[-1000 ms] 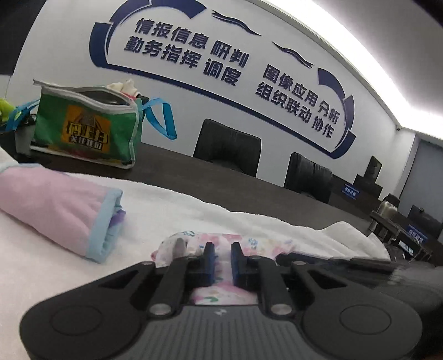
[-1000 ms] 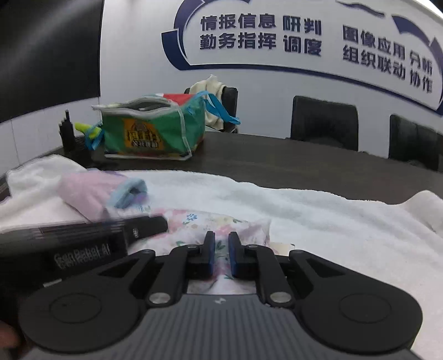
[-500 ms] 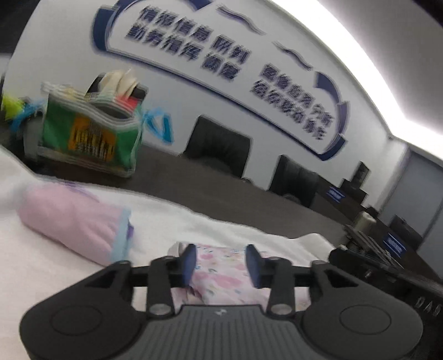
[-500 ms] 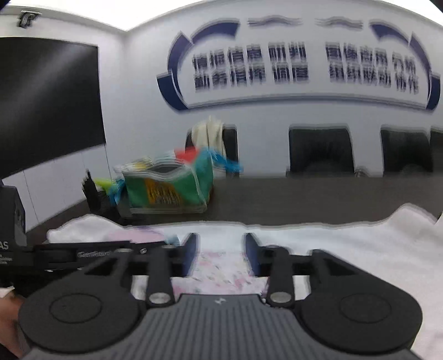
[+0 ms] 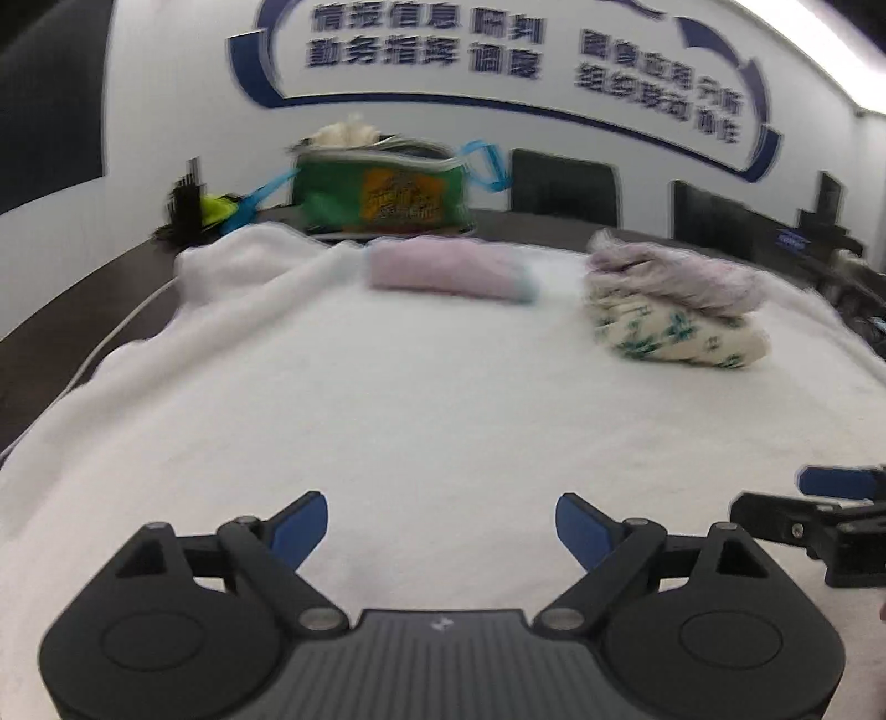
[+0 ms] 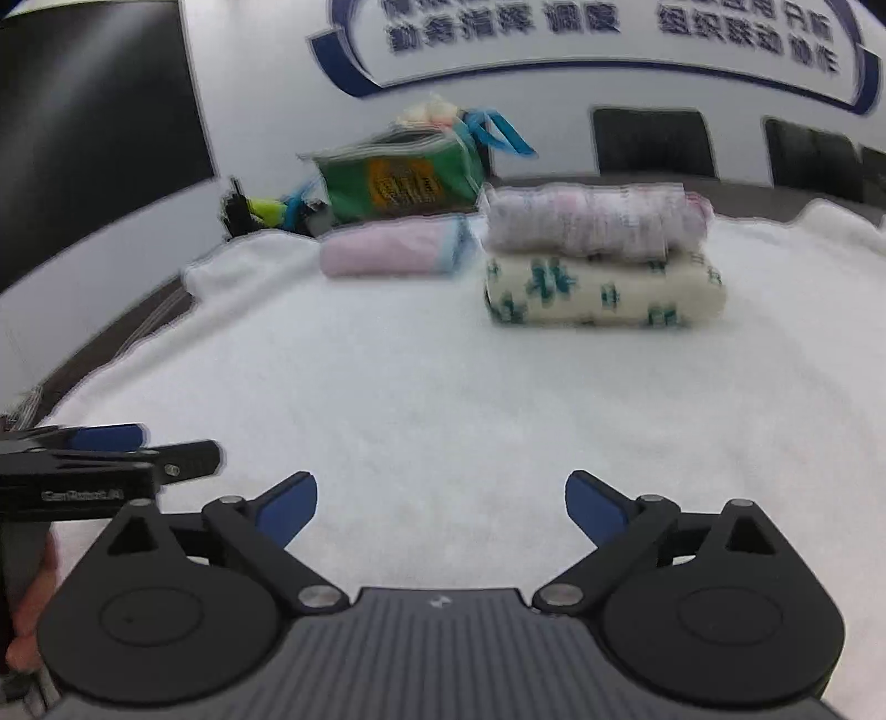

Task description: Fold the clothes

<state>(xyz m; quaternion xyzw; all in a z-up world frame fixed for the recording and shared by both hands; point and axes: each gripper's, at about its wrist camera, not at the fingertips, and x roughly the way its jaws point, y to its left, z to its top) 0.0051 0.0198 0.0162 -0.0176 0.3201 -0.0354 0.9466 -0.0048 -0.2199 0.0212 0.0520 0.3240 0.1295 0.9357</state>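
Left wrist view: left tongs [image 5: 441,526] spread wide, nothing between the blue pads [image 5: 299,523], low over the white towel [image 5: 421,399] covering the bench [image 5: 66,293]. Right wrist view: right tongs [image 6: 441,505] also spread wide and empty, above the same towel. At the far side, two folded clothes stacked: floral pink piece [image 6: 595,221] lying on top of cream piece with green print [image 6: 603,296]. Just beside the stack, on its left, a rolled pink garment with light blue edge [image 6: 390,255], apart from it. Behind, on the dark bench, a green bag with blue handles [image 6: 396,180]. Black chairs [image 6: 653,141] along the wall with blue lettering [image 6: 603,25]. Much motion blur in both views.
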